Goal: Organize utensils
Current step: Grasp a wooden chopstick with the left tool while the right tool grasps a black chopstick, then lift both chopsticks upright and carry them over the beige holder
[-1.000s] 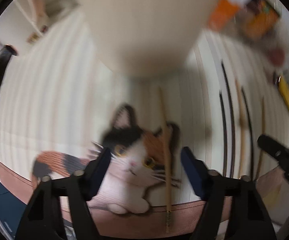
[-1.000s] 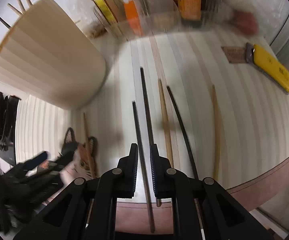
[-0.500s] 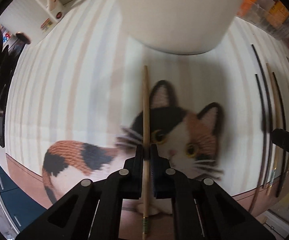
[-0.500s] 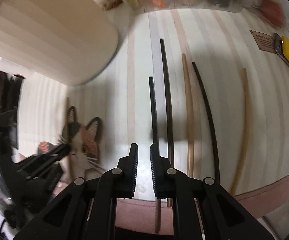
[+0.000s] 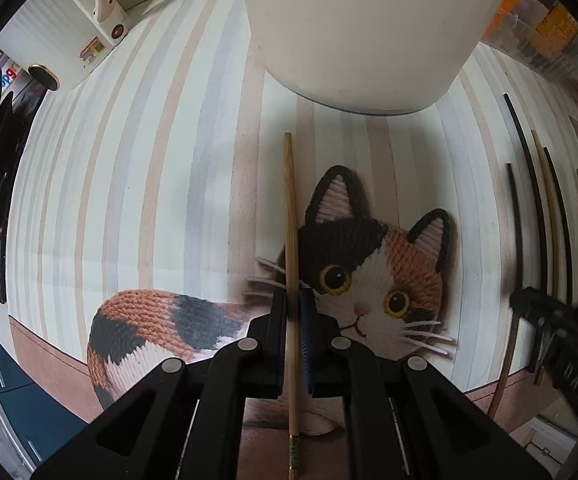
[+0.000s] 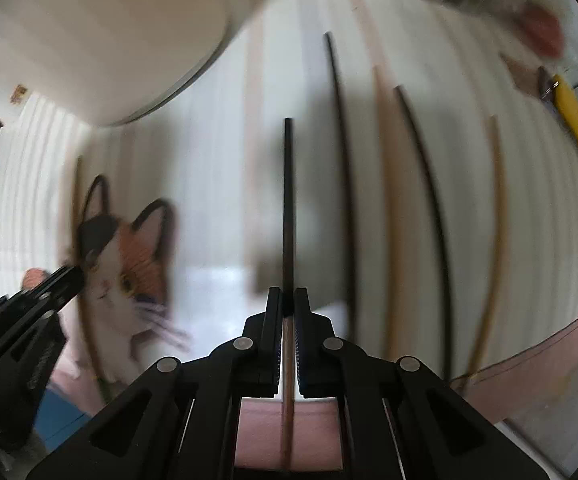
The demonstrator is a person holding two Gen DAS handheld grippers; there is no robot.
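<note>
Left hand-held gripper (image 5: 294, 300) pinches 1 light chopstick (image 5: 290, 216) on the cat mat (image 5: 373, 276). Right hand-held gripper (image 6: 288, 304) has just closed on 1 dark chopstick (image 6: 287, 200) — both lie along the fingers, the cream holder (image 5: 361, 28) straight ahead, nearer the left.

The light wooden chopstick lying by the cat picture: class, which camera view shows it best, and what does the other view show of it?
The left wrist view: the light wooden chopstick runs sharp and whole down the frame's middle, clamped in the left gripper. The right wrist view shows only a blurred thin line at the cat's edge.
</note>
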